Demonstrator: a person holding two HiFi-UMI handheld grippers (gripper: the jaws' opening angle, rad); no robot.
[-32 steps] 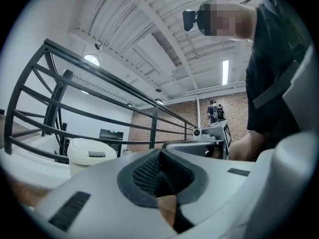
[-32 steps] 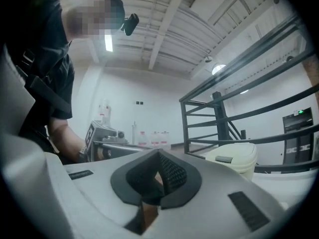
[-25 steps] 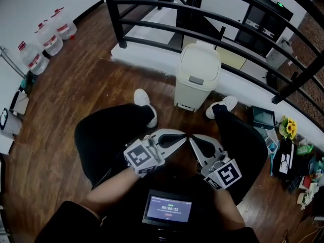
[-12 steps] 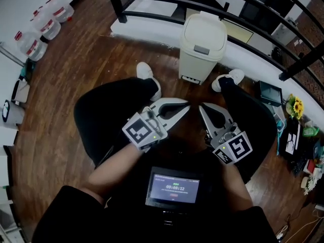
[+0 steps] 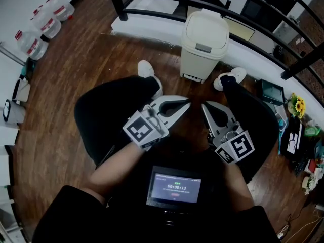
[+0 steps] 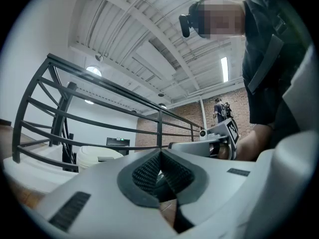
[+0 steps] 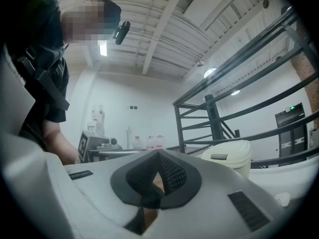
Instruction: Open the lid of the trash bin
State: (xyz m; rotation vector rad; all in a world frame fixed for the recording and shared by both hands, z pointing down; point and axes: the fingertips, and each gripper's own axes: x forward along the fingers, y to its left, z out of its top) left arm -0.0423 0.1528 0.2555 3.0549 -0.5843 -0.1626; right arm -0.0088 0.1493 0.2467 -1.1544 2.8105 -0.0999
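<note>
A cream trash bin with a grey push tab stands on the wood floor against the black railing, its lid down. It also shows in the left gripper view as the bin and in the right gripper view as the bin. My left gripper rests over the person's lap, shut and holding nothing. Beside it, my right gripper is shut and empty too. Both point toward the bin, well short of it. The jaws meet tip to tip in each gripper view.
A black curved railing runs behind the bin. Two white shoes flank the bin's base. Water jugs stand at the far left. Clutter and a yellow flower sit at the right. A screen hangs at the person's chest.
The head view shifted forward, so the bin sits higher and nearer the top. Both grippers drifted slightly apart and stayed shut.
</note>
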